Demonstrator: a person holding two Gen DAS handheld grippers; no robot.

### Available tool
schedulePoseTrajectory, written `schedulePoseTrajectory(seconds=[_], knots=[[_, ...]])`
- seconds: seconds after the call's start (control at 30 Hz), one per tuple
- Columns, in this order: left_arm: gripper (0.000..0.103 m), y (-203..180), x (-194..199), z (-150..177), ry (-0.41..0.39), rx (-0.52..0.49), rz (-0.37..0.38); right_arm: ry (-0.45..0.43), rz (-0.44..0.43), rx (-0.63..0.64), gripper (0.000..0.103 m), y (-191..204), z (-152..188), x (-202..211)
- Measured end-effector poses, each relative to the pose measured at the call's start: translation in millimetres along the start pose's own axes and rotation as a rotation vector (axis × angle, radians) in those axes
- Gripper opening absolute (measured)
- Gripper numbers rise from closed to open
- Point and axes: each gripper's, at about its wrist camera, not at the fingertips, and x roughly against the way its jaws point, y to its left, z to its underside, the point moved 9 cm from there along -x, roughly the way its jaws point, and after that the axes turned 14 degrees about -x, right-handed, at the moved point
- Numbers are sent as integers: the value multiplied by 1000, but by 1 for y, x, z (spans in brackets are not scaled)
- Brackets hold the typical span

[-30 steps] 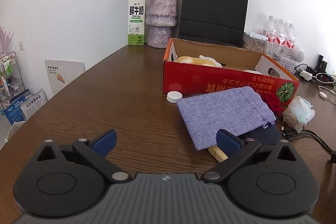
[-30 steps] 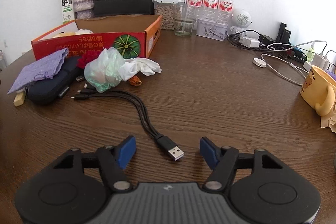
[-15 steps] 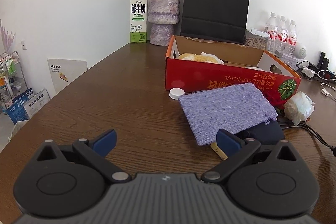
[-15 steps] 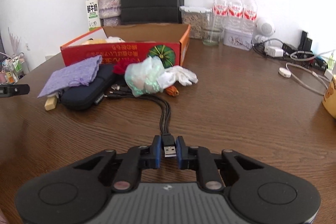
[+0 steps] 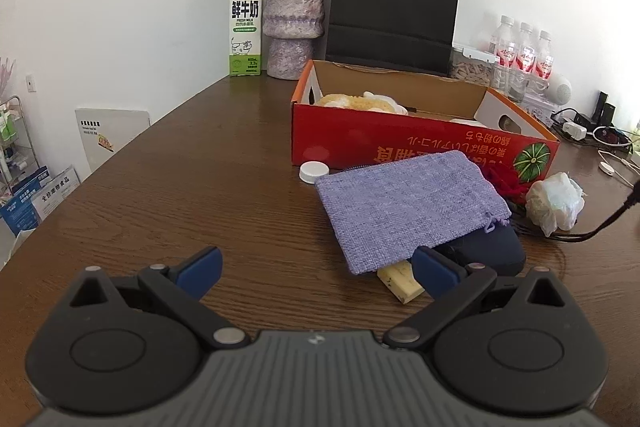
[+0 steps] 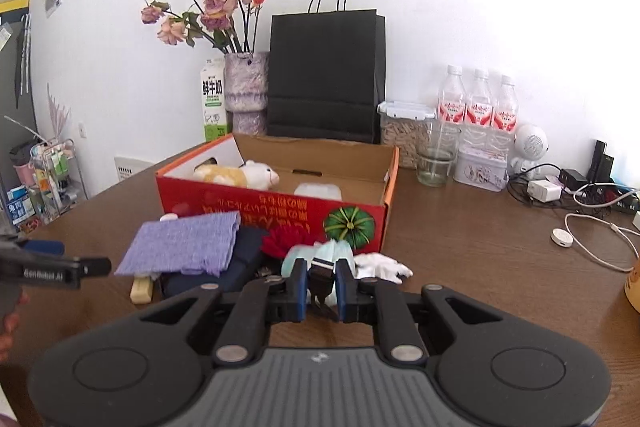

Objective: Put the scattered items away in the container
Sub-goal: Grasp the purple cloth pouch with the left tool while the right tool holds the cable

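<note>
Right gripper (image 6: 321, 277) clamped on the cable plug (image 6: 322, 264), left gripper (image 5: 316, 265) open and empty; lift until the trailing cable clears the clutter, then release over the red box (image 6: 280, 211) mid-table.

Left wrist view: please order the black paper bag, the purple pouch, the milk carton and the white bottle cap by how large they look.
1. black paper bag
2. purple pouch, though it lies nearer the camera, which flatters it
3. milk carton
4. white bottle cap
</note>
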Motion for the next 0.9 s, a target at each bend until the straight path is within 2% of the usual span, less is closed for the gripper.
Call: schedulePoseTrajectory(seconds=[0.3,0.4,0.57,0.67,0.8,0.9], knots=[[103,-22,-22,-16,32,-101,30,-76,-10,-16,13,9,-26,-3],[103,-33,-30,-18,47,-161,51,-85,-10,-28,13,8,-27,0],[103,-36,-41,-19,45,-181,57,-79,-15,-48,13,6,-22,1],[103,-39,-49,-15,85,-237,46,-70,-14,-55,13,7,-17,1],[103,-40,-50,-13,66,-265,34,-59,-12,-66,13,5,-11,1],[103,-41,-50,-20,15,-290,-4,-55,-12,-69,13,6,-9,0]])
